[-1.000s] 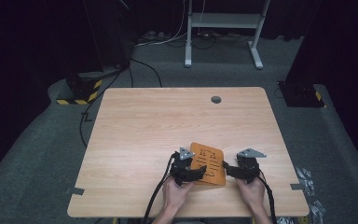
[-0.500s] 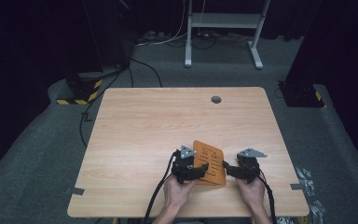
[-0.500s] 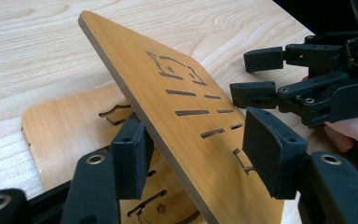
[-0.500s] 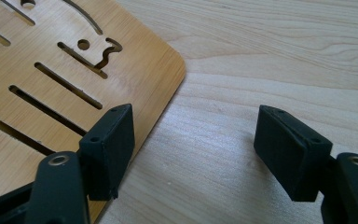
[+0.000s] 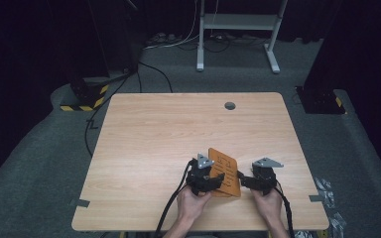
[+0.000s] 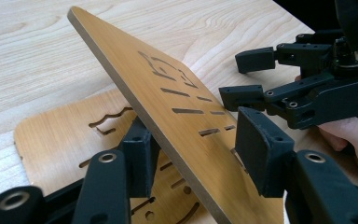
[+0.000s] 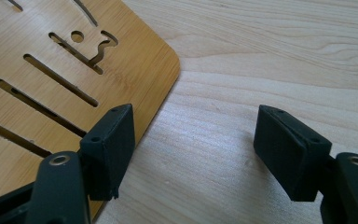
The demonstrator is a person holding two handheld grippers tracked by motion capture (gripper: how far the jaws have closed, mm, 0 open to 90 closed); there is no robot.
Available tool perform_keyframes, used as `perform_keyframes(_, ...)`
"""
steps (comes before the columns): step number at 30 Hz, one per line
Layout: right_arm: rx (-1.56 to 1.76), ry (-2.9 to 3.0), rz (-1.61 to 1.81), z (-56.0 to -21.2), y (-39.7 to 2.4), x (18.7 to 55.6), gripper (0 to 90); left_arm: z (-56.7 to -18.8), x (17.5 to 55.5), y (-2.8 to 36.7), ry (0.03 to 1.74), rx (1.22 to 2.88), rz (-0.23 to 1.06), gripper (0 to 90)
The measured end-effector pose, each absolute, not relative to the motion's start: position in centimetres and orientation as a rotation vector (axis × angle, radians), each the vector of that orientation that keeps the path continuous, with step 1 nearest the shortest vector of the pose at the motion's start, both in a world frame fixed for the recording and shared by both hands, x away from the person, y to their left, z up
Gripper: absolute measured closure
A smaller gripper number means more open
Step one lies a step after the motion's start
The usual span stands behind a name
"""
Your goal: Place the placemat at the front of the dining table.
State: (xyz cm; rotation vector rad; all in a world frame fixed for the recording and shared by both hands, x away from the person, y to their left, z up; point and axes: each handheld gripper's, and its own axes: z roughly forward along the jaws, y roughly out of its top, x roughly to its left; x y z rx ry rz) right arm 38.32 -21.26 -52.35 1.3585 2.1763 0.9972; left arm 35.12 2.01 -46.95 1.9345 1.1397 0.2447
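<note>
The work looks to be at an early stage: 2 thin bamboo boards with cut slots sit near the front edge of the wooden table (image 5: 149, 148), and separating them has only begun. The upper slotted board (image 6: 168, 100) is tilted up on edge, while the lower slotted board (image 6: 60, 140) lies flat on the table beneath it. Taking the upper one clear and placing it is left to do.

On the left, the left gripper (image 6: 193, 151) straddles the raised board's near edge. Its jaws have just been closing, with the board between them; one pad sits at the underside, the other stands a little off the top face, so no firm pinch shows.

On the right, the right gripper (image 7: 193, 151) rests low over the table with jaws wide and empty; a board's rounded corner lies just beside its left finger (image 7: 112, 144).
</note>
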Motion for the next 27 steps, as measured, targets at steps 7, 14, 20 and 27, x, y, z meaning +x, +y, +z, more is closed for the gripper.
perform_keyframes(7,1.349,2.195,0.97,-52.24,-21.19,38.26,29.5,-46.68,35.17,1.06,1.124,1.956,0.243,59.0)
perform_keyframes(14,1.347,2.187,0.957,-52.25,-21.15,38.26,29.9,-46.57,35.28,0.94,1.128,1.935,0.228,61.7)
perform_keyframes(20,1.35,2.185,0.953,-52.25,-21.12,38.25,29.7,-46.59,35.31,0.99,1.142,1.902,0.195,62.2)
perform_keyframes(27,1.344,2.16,0.918,-52.36,-20.8,38.24,28.7,-46.67,35.14,1.07,1.156,1.888,0.193,63.2)
